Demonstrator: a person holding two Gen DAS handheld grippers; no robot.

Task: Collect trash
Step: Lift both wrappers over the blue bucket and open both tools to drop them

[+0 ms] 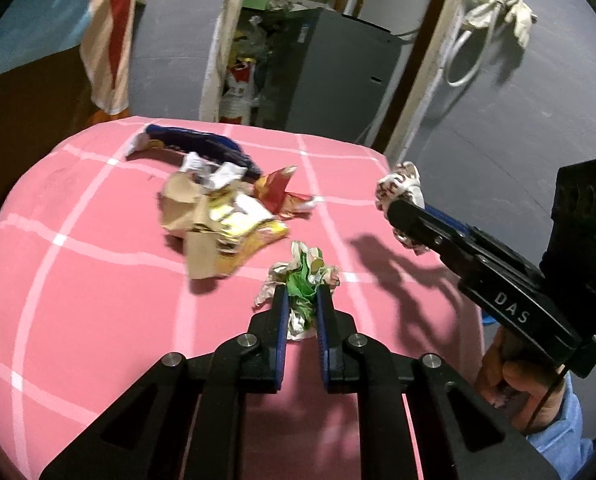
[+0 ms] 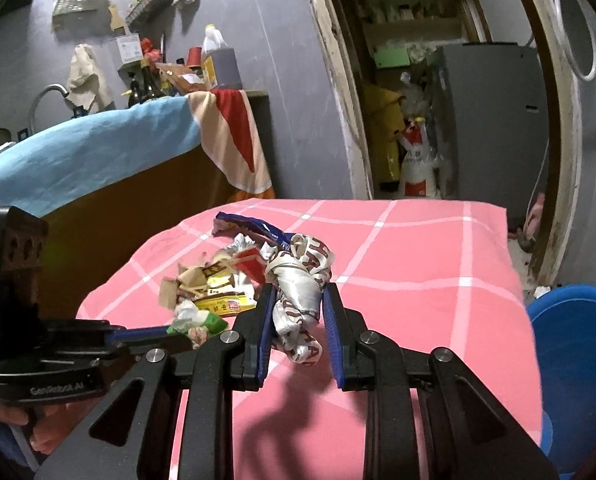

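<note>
Your left hand-held gripper [image 1: 301, 300] is low over the table with the pink, white-checked cloth [image 1: 98, 300], and its blue-padded fingers [image 1: 280, 312] are pinched in on a crumpled green and silver foil wrapper [image 1: 303, 276]. The wrapper bulges out ahead of the tips and sits right on the cloth, near the table's front right part.

Over to your right hand-held gripper [image 2: 298, 300]: it has hold of a crumpled white wrapper with dark red lettering [image 2: 299, 280], squeezed between both blue pads, the fingers only narrowly apart with the wad filling the gap. From the left wrist view you can see that wad [image 1: 401, 188] held up off the cloth near the table's right edge, casting a shadow below it.

The rest of the trash sits in a loose pile of torn brown paper and yellow packets [image 1: 214, 216] towards the middle of the table. A long dark blue wrapper [image 1: 202, 146] lies at the pile's far side, and a red and yellow packet [image 1: 276, 186] pokes up at its right.

A round blue plastic tub [image 2: 573, 344] stands just beside the table's right side, lower than the tabletop. Behind the table, a striped blue, cream and red towel [image 2: 138, 136] hangs over a brown counter.
</note>
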